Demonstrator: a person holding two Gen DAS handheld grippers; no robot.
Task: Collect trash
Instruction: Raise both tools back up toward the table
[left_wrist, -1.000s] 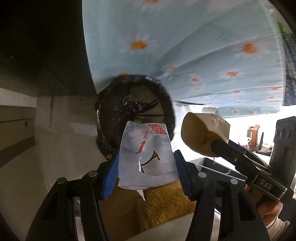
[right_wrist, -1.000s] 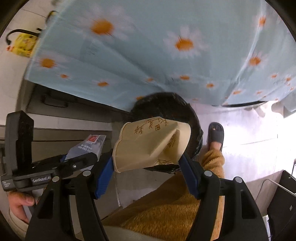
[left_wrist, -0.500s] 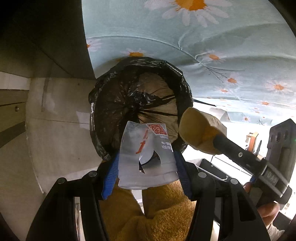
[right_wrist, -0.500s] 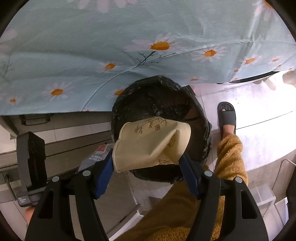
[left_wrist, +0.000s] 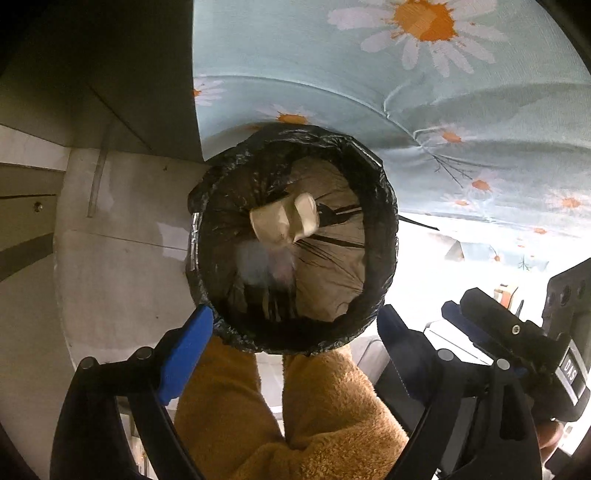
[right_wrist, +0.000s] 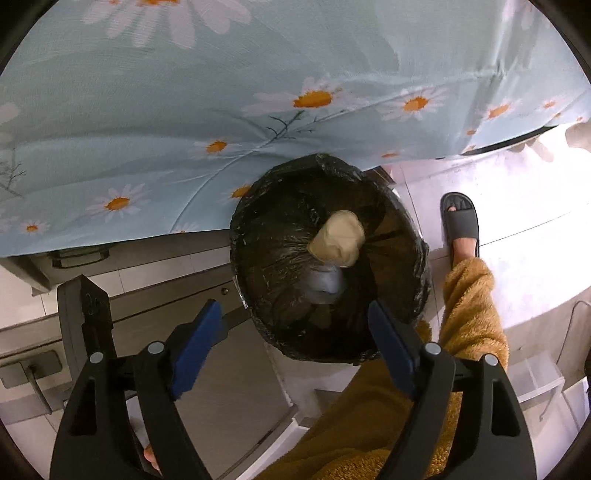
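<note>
Big daisy cloth (left_wrist: 369, 92) hangs across the top of both views, pale blue with white and orange flowers. Under its edge sits the bin (left_wrist: 384, 236), round, lined with a black bag, standing on the pale floor. Person's in fuzzy tan pants (left_wrist: 295, 417), and there's 1 foot in a dark slipper (right_wrist: 460, 221) just right of the bin.

Both grippers hang over the bin's near rim. Left gripper (left_wrist: 295, 343): fingers wide apart, nothing in them. Right gripper (right_wrist: 295, 339): same deal, spread and empty.

Both bits of trash are down inside the bag: the tan cup (right_wrist: 338, 238) crumpled near the middle, and the white wrapper (right_wrist: 325, 282) just beside it, kinda blurry.
</note>
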